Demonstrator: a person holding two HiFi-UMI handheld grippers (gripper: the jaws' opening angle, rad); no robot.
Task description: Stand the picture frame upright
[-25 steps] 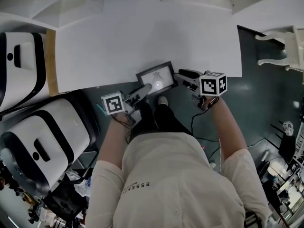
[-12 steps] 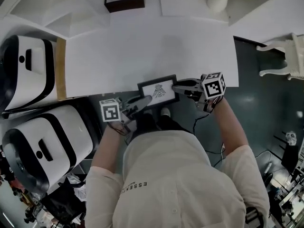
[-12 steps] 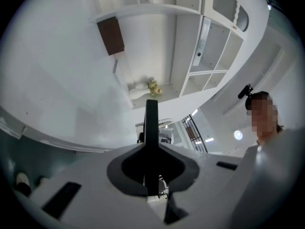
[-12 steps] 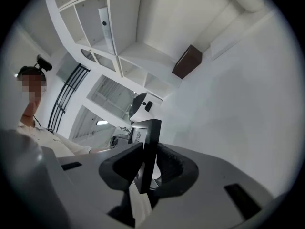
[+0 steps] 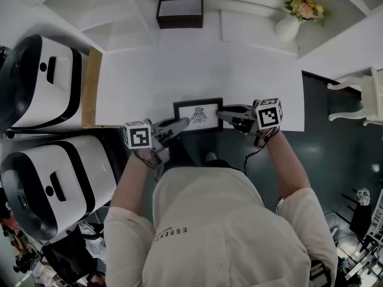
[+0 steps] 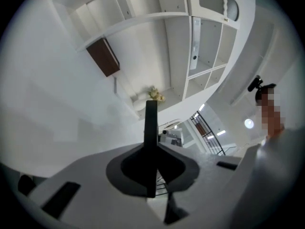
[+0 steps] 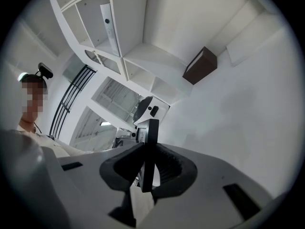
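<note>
Both edges of the picture frame (image 5: pixel 198 115) sit pinched between fingers, left gripper (image 5: pixel 181 123) clamped, right gripper (image 5: pixel 220 113) just closed on it, so standing it up looks next.

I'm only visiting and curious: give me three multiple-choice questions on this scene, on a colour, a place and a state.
1. The border of the picture frame is: A white; B black; C gold.
2. The brown box sits: A on the frame; B beyond the frame, far from the person; C at the person's feet.
3. The frame is: A untouched; B in one gripper; C pinched by the left gripper and right gripper at opposite edges.
Answers: B, its rim is dark; B, it lies past the frame in the head view; C, each gripper view shows its edge between the jaws, the right jaws having just been closing.
</note>
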